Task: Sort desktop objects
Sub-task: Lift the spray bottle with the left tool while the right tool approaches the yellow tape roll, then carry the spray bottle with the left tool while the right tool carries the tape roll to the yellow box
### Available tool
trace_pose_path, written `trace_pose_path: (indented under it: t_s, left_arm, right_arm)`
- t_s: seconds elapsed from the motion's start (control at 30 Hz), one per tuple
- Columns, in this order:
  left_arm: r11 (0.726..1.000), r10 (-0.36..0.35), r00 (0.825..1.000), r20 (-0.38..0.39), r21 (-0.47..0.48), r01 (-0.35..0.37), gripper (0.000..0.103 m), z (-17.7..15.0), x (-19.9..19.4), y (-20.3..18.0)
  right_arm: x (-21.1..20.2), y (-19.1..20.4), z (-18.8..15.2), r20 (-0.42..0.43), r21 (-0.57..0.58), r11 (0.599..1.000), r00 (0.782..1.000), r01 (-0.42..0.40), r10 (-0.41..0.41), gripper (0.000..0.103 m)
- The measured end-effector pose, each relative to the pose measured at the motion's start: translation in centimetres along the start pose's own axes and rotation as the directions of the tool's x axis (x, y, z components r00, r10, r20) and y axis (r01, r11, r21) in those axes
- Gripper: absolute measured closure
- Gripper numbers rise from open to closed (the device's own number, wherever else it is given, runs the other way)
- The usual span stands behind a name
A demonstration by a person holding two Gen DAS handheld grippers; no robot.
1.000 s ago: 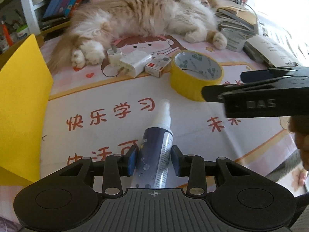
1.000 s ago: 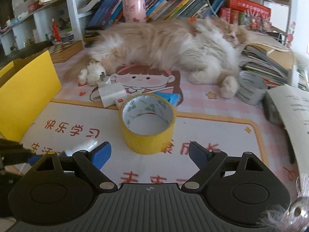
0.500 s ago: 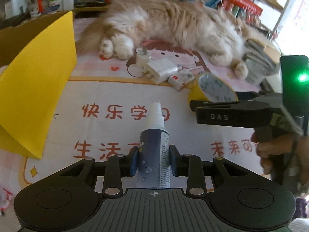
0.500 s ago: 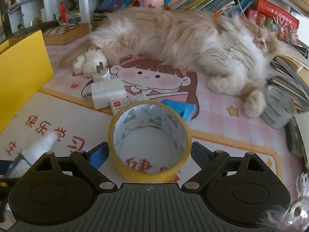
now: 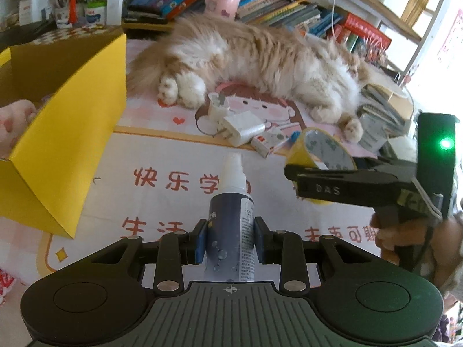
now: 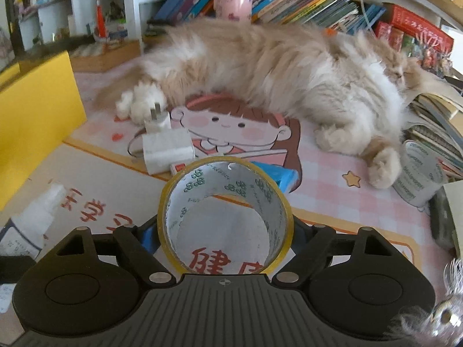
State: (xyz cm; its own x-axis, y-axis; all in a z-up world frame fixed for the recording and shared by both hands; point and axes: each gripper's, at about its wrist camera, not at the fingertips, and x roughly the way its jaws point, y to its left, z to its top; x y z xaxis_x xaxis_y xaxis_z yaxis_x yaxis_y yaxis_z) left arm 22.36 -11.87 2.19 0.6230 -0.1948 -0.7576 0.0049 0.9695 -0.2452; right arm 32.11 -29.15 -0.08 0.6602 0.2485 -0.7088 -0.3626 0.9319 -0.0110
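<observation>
My left gripper (image 5: 230,240) is shut on a dark blue spray bottle (image 5: 231,222) with a white cap, held a little above the printed mat. The bottle's cap also shows at the left of the right wrist view (image 6: 34,219). A yellow tape roll (image 6: 225,190) stands on its edge on the mat between the jaws of my right gripper (image 6: 224,231). Those jaws are closing, and the blue pads meet the roll's two sides. In the left wrist view one of the right gripper's fingers (image 5: 332,182) crosses in front of the tape roll (image 5: 318,147).
An open yellow box (image 5: 66,133) stands at the left. A fluffy cat (image 5: 260,57) lies across the back of the desk. In front of it are white chargers (image 5: 243,127), a small red-and-white box (image 5: 267,141) and a blue packet (image 6: 277,176). A grey tape roll (image 6: 419,170) and stacked books are at the right.
My left gripper has risen and rolled with the bottle, bringing the yellow box closer into view. My right gripper moved forward over the tape roll, and its jaws narrowed onto it.
</observation>
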Motion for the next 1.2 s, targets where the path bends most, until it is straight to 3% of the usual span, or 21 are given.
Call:
trace_pose_path:
  t_s: [0.47, 0.7, 1.2]
  left_arm:
    - [0.995, -0.069, 0.992, 0.104, -0.063, 0.075, 0.072, -0.9, -4.7, 2.1]
    - [0.993, -0.103, 0.988, 0.113, -0.049, 0.109, 0.072, -2.5, -6.4, 3.3]
    - [0.992, -0.119, 0.988, 0.097, -0.038, 0.124, 0.072, -6.5, -10.4, 8.0]
  right_arm:
    - [-8.2, 2.3, -0.7, 0.073, 0.105, 0.993, 0.996, -0.052, 0.044, 0.022]
    - [-11.2, 5.4, -2.1, 0.091, 0.116, 0.991, 0.994, -0.073, 0.062, 0.022]
    - [-13.9, 12.4, -4.9, 0.071, 0.085, 0.996, 0.997, -0.031, 0.025, 0.022]
